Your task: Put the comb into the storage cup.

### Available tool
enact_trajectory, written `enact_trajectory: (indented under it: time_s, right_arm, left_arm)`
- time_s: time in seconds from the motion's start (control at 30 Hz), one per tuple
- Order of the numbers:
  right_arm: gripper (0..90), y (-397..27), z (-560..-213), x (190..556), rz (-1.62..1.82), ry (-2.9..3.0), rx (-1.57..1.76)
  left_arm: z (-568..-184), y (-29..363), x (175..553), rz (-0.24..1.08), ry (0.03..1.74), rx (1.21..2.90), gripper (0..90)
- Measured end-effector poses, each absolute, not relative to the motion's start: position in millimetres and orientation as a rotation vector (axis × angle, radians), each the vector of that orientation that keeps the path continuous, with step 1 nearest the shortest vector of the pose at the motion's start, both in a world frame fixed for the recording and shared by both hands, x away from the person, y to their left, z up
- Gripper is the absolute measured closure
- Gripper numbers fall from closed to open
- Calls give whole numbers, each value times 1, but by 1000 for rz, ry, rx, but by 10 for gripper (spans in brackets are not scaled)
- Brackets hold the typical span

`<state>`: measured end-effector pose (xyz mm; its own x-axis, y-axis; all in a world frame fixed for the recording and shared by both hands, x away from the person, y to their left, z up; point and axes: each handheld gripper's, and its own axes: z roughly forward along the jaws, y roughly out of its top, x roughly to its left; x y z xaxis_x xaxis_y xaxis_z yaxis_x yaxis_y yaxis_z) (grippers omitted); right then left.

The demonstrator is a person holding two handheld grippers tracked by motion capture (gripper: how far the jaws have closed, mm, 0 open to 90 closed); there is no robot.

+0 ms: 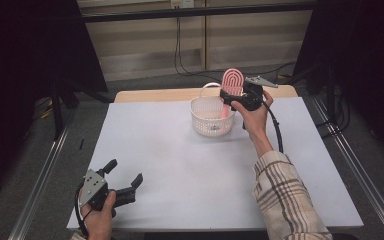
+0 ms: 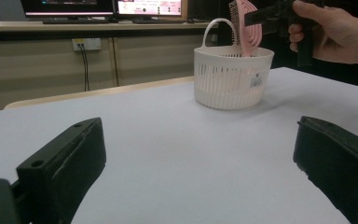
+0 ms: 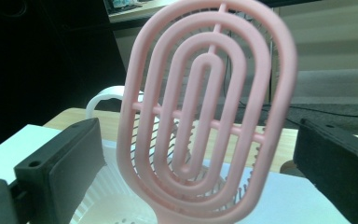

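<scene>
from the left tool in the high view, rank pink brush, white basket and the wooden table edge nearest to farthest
1. white basket, ahead and to the right of the left tool, on the white sheet.
2. pink brush, standing up at the basket's far right side.
3. wooden table edge, along the far side.

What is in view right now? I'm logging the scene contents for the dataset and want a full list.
hairbrush: 1, pink, standing upright in the basket, head above the rim
basket: 1, white slatted plastic with a handle, far middle of the table
table: 1, white top with a wooden far edge
monitors: 2, lit, on the far counter in the left gripper view
right gripper: 1, black, jaws open on either side of the hairbrush head
left gripper: 1, black, open, near left corner of the table
sleeve: 1, plaid, on the right forearm
</scene>
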<state>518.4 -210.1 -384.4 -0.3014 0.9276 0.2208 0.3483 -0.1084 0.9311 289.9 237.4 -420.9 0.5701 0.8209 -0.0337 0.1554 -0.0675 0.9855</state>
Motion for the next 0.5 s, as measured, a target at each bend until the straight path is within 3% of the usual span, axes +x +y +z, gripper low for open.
enact_trajectory:
  time_s: [0.5]
  right_arm:
    - [7, -216, -372, 504, 1427, 1605, 1354]
  left_arm:
    - [-421, 235, 291, 679, 855, 1581, 25]
